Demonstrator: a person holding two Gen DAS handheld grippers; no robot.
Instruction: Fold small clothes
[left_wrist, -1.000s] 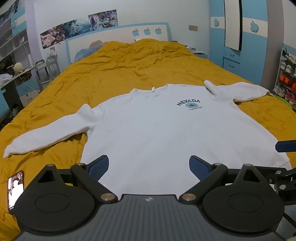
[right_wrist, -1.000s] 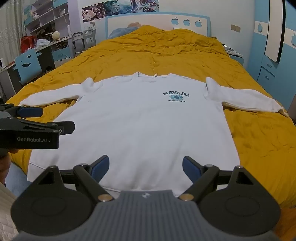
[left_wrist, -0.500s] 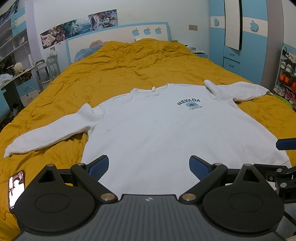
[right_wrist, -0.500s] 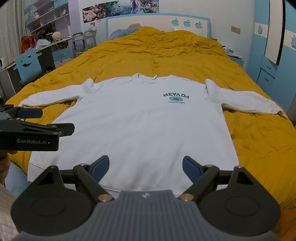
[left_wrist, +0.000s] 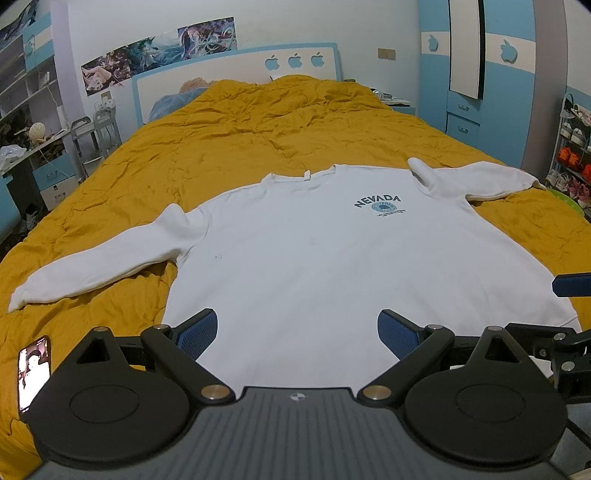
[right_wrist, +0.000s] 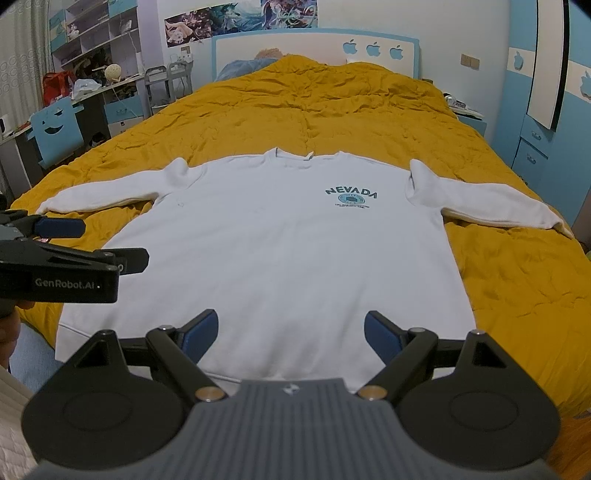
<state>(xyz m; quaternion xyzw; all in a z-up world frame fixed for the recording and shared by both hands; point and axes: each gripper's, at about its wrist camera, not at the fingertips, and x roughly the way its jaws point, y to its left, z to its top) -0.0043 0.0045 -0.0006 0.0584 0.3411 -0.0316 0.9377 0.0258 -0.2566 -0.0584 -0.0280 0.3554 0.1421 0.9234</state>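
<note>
**Sweatshirt flat on the bed, both tools spread**

I see the white sweatshirt (left_wrist: 332, 266) lying front-up and unfolded on the bed, both sleeves stretched out to the sides, the collar toward the headboard and the hem nearest me. A dark "NEVADA" print (right_wrist: 351, 195) sits on the chest. My left tool (left_wrist: 297, 328) hangs over the hem with its blue pads wide apart and nothing between them. My right tool (right_wrist: 291, 330) is the same: spread, empty, above the hem.

The quilt (left_wrist: 258, 140) under it is mustard yellow and heavily creased, covering the whole bed. A phone (left_wrist: 33, 373) with a lit screen lies on the quilt at the near left corner.

Around it, the headboard (right_wrist: 314, 48) is white with blue trim and three apple shapes. Posters (left_wrist: 159, 48) run along the wall above. A blue wardrobe (left_wrist: 480, 74) stands to the right, and a cluttered desk (right_wrist: 92, 88) with a blue chair (right_wrist: 55, 133) to the left.
</note>
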